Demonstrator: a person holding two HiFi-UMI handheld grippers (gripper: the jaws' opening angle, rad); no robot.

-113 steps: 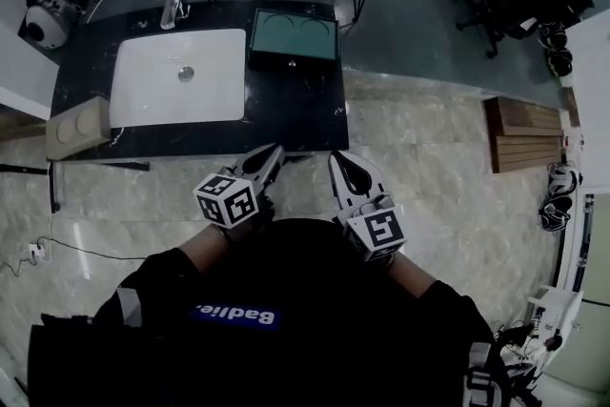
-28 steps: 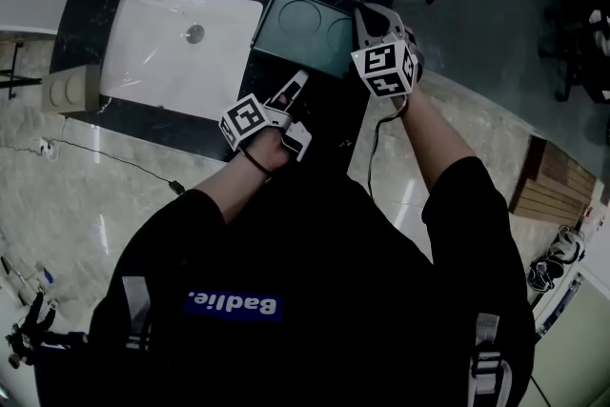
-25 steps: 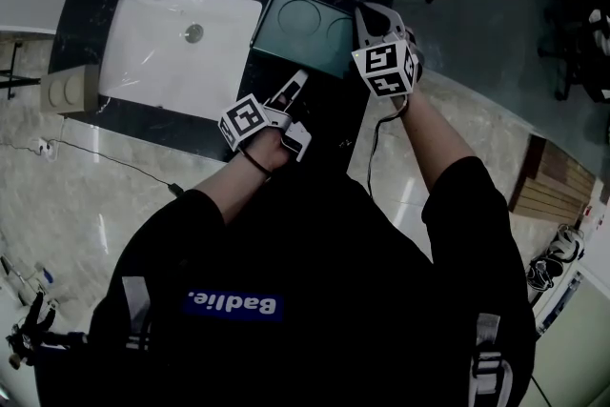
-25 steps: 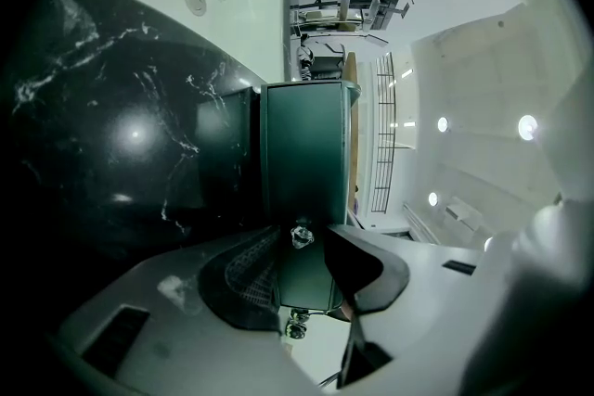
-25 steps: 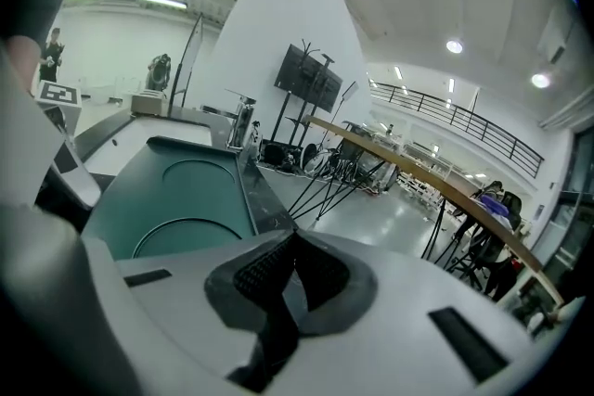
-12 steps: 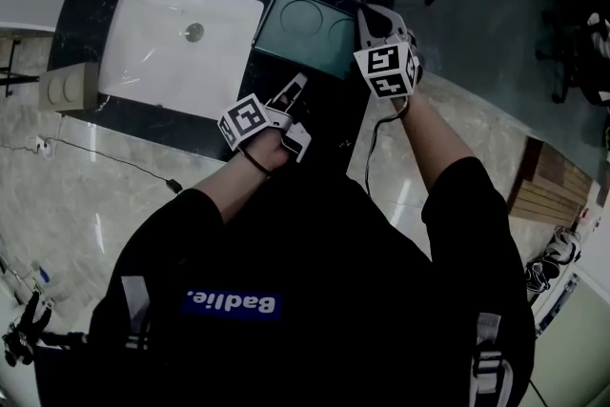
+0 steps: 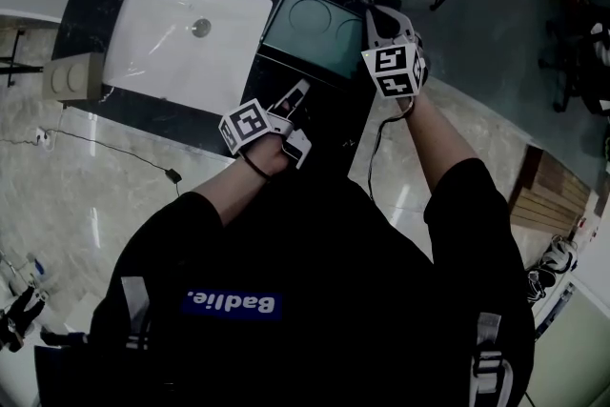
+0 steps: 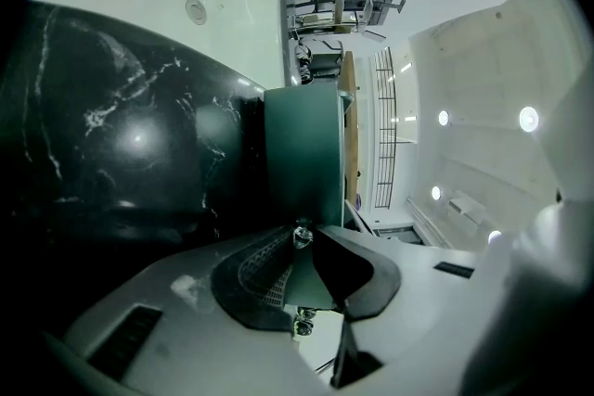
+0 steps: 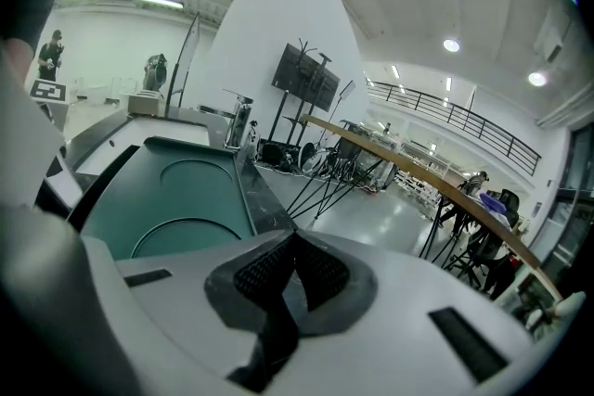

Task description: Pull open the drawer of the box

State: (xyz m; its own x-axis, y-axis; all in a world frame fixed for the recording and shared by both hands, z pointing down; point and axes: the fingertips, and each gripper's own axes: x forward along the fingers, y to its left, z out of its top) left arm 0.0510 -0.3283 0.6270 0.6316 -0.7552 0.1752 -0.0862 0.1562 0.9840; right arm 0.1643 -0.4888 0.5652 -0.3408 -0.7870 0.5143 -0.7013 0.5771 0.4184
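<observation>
Both tongs have come forward from my lap to the teal rectangular box [image 7: 315, 29] on the black marble bench [image 7: 219, 114], beside the white basin [image 7: 181, 38]. My left tongs [image 8: 303, 244] have just been closing and now pinch the small glassy knob [image 8: 302, 236] on the drawer front [image 8: 302, 153]. My right tongs [image 9: 293, 246], together and empty, sit over the box top's right edge. I judge the drawer light and the knob slick, so it wants a straight, steady pull.

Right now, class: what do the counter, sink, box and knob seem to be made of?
Counter: polished black stone, likely marble; white veins, glare.
Sink: glossy white ceramic, probably; bright sheen.
Box: matte green, plastic or painted metal; can't tell.
Knob: clear faceted glass or acrylic; it glints.
</observation>
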